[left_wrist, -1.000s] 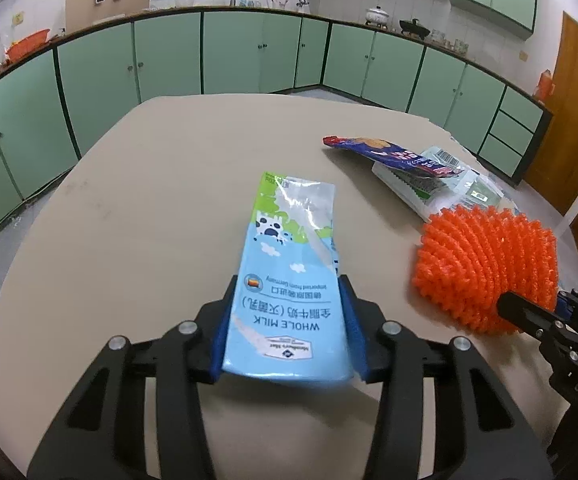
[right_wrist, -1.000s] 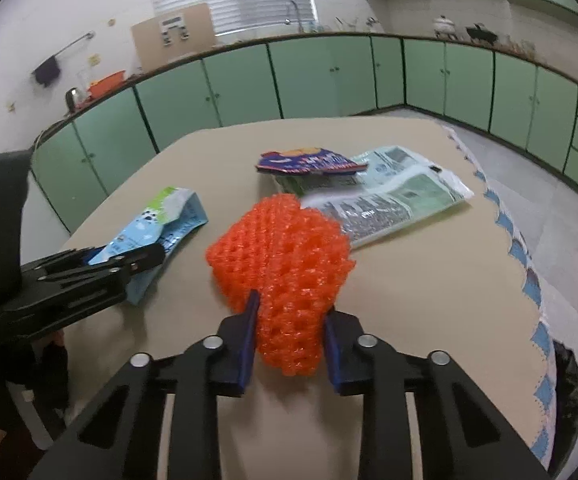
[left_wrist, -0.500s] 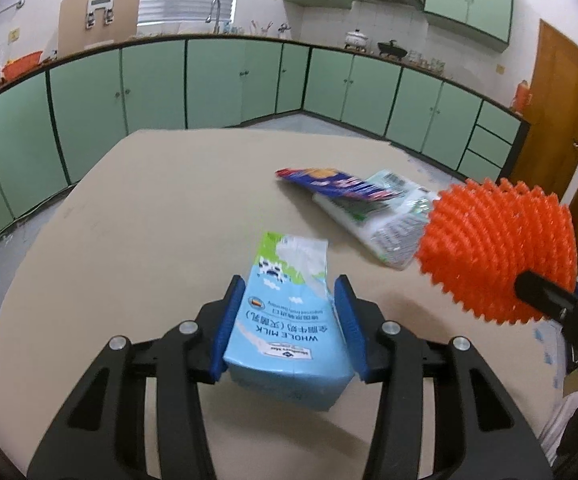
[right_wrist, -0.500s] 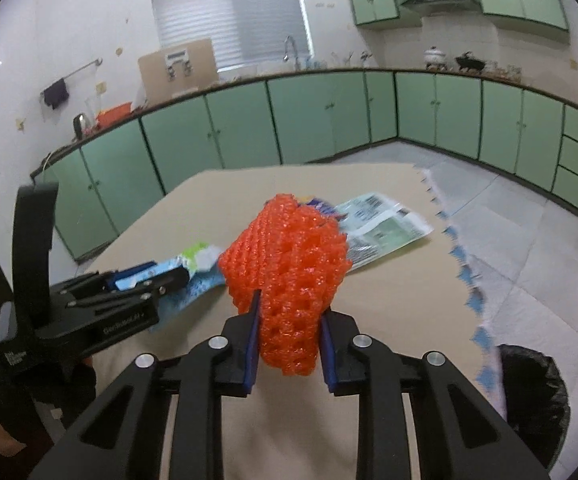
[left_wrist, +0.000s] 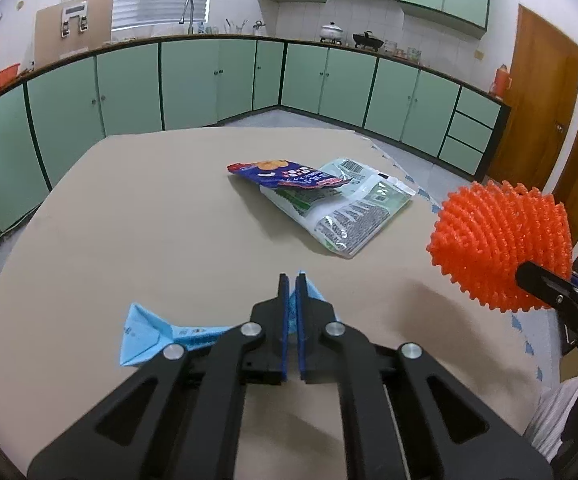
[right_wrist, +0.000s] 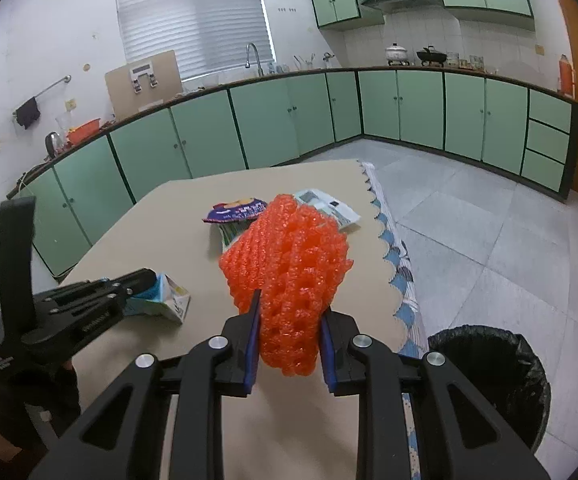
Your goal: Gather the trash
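We look along two handheld grippers over a beige table (left_wrist: 129, 220) in a kitchen lined with pale green cabinets (left_wrist: 189, 80). In the left wrist view, the left gripper (left_wrist: 292, 280) fills the 6 o'clock part of the picture. Its jaws are closing and stand almost together, with only a thin slit between the blue pads. A crushed light blue milk carton (left_wrist: 149, 336) sits right at them, one crumpled end sticking out toward 8 o'clock and a small corner showing just right of the fingertips. As far as we can tell, a fold of the carton is pinched between the pads. The right wrist view shows the same carton bunched at that gripper's tips, at about 9 o'clock. The right gripper (right_wrist: 291, 304) is clenched on an orange foam fruit net (right_wrist: 289, 264), which bulges up from between its pads at the centre of that view, held above the table's near edge. Two more pieces of trash lie on the table at about 1 o'clock in the left view. A blue and red snack wrapper (left_wrist: 285, 172) overlaps the far end of a green and white pouch (left_wrist: 349, 212). A black-lined trash bin (right_wrist: 489, 376) stands on the tiled floor beside the table, at 4 o'clock in the right view.
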Demonstrator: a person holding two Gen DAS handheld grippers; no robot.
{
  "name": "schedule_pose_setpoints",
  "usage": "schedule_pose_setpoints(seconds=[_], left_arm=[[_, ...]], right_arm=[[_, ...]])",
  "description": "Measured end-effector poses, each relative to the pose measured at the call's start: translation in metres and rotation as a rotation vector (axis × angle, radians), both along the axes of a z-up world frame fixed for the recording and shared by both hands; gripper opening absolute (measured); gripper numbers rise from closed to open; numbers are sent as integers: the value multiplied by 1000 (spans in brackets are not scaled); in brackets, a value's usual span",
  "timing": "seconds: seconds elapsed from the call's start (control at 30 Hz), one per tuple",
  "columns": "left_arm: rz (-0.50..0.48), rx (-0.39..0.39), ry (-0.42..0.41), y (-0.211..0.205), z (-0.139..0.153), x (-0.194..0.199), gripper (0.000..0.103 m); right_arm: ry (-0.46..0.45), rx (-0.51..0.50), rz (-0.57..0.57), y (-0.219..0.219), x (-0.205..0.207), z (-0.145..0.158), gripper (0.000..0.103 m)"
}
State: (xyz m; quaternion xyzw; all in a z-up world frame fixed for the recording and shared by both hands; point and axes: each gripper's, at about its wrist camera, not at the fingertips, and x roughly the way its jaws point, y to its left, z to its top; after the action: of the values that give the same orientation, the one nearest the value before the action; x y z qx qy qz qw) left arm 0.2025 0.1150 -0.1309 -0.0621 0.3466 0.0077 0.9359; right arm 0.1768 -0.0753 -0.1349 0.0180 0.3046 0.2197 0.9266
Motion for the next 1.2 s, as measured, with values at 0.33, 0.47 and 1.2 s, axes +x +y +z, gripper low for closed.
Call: schedule_pose_setpoints(seconds=[0.33, 0.47, 1.2], left_arm=[[-13, 1, 5, 15, -11, -13, 63], [-54, 7, 7, 11, -14, -22, 67], [63, 12, -12, 45, -10, -72, 71]], right_arm=[[17, -3, 13, 0, 4, -7, 25], [15, -3, 13, -2, 5, -5, 25], [9, -11, 38, -2, 1, -8, 25]])
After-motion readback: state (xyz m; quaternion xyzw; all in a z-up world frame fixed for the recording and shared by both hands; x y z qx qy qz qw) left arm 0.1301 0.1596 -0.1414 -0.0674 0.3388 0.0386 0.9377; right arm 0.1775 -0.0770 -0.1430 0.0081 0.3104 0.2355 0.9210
